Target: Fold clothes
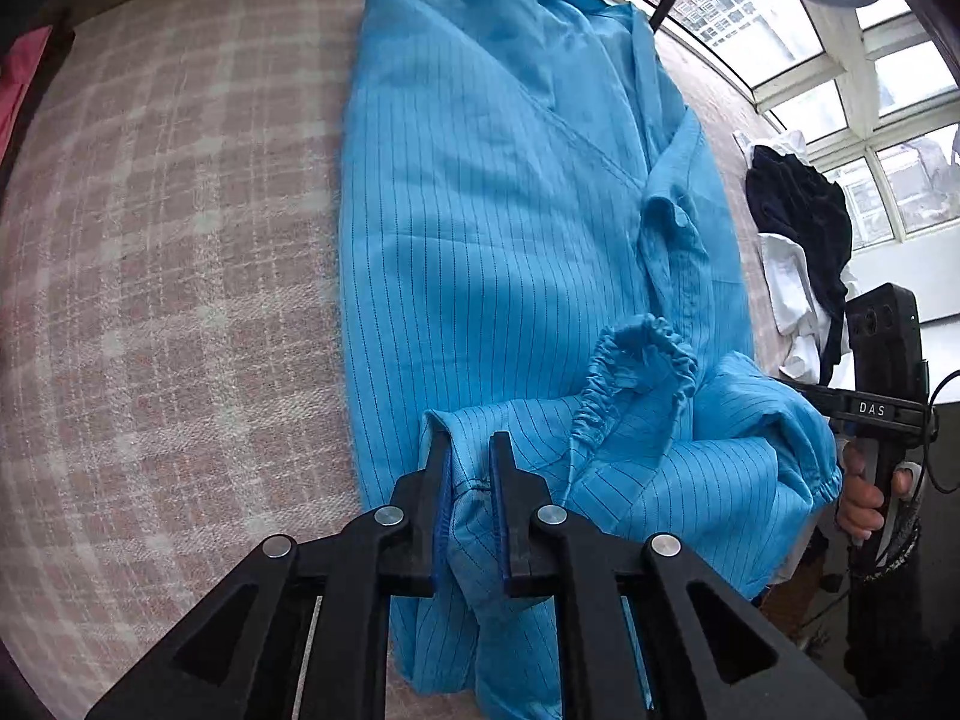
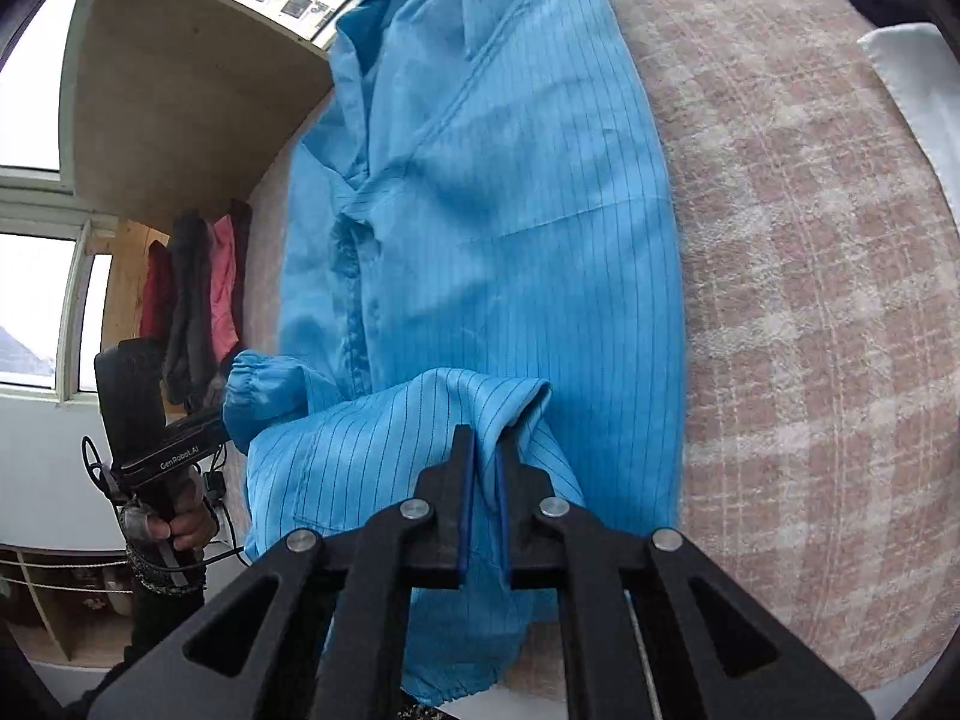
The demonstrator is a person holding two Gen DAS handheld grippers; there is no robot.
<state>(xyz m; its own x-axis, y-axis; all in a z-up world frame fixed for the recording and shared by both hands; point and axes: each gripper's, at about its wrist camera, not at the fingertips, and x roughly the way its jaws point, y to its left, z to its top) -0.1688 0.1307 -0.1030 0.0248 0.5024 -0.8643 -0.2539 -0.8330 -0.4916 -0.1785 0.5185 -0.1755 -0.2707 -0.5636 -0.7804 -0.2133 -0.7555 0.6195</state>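
A blue pinstriped coat [image 1: 510, 210] lies lengthwise on the plaid bed cover [image 1: 180, 240], collar at the far end. Its near hem is lifted and doubled over the body, and an elastic cuff [image 1: 642, 354] rests on the fold. My left gripper [image 1: 468, 444] is shut on one corner of the lifted hem, with cloth bunched between the pads. In the right wrist view the same coat [image 2: 492, 210] fills the middle, and my right gripper [image 2: 486, 438] is shut on the other hem corner. Each view shows the other gripper's black body [image 1: 882, 360] [image 2: 162, 456] held in a hand beside the fold.
A heap of dark and white clothes [image 1: 798, 228] sits at the bed's right edge. Red and dark garments [image 2: 204, 294] lie at the opposite edge. A white cloth [image 2: 918, 90] lies at the upper right. Windows [image 1: 888, 78] stand beyond the bed.
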